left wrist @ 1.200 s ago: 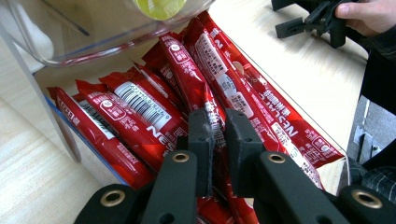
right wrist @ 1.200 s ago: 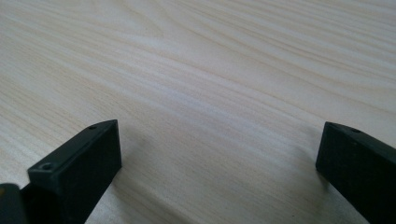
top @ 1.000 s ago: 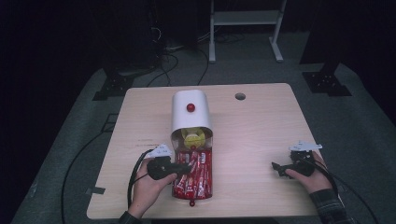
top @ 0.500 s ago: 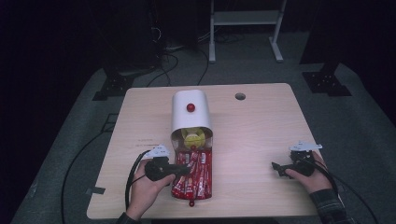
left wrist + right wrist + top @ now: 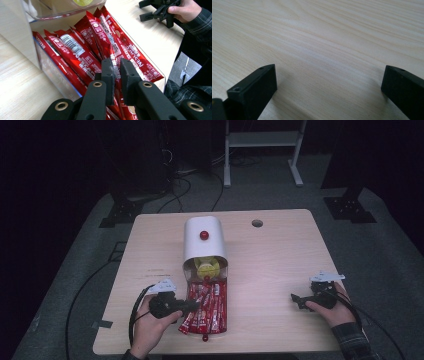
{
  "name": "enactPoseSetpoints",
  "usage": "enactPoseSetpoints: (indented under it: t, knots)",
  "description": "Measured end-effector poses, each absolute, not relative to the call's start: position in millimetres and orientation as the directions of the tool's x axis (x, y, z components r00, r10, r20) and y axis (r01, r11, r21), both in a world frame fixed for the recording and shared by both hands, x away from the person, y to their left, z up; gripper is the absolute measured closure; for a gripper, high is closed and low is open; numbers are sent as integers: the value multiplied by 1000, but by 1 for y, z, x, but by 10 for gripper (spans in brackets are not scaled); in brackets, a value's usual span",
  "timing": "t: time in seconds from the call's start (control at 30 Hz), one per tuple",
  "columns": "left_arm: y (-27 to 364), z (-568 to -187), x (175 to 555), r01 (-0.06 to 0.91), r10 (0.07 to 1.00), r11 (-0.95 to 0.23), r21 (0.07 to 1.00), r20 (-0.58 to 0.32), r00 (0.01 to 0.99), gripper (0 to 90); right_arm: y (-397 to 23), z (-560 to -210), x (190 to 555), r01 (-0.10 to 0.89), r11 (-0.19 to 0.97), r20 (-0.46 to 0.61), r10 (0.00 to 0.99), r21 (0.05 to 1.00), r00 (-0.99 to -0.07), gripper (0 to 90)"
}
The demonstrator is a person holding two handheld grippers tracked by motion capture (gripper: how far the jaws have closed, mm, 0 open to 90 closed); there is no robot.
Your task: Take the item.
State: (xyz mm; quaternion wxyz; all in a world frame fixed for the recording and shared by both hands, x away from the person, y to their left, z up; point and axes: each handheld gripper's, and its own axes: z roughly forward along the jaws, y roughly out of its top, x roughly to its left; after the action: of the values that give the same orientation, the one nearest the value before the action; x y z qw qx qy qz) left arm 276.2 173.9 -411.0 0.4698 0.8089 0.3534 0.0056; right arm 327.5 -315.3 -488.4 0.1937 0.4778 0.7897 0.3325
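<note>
Left gripper (image 5: 116, 72) clenched on a red stick sachet (image 5: 115, 65); its lower end is hidden. Right gripper (image 5: 329, 82) spread wide over bare table (image 5: 337, 37).

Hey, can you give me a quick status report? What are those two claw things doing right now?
Left gripper nearly shut around a red sachet in the clear drawer. Right gripper open, on bare table. Nothing in the way.

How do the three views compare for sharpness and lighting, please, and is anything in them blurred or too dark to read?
High view: table evenly lit, the room behind nearly black, everything soft. Left gripper view: red sachets are sharp near the left gripper, while the right gripper and table edge look slightly smeared. Right gripper view: wood grain is crisp mid-frame, the nearer jaws soft, with faint shadows beneath them.
</note>
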Motion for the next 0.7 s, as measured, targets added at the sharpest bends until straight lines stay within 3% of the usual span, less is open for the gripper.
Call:
enactPoseSetpoints:
  t: [0.7]
  knots:
    - [202,-403,268,567,611,-261,781,-321,724,829,-315,-488,328,626,322,12,884,710,-468,0]
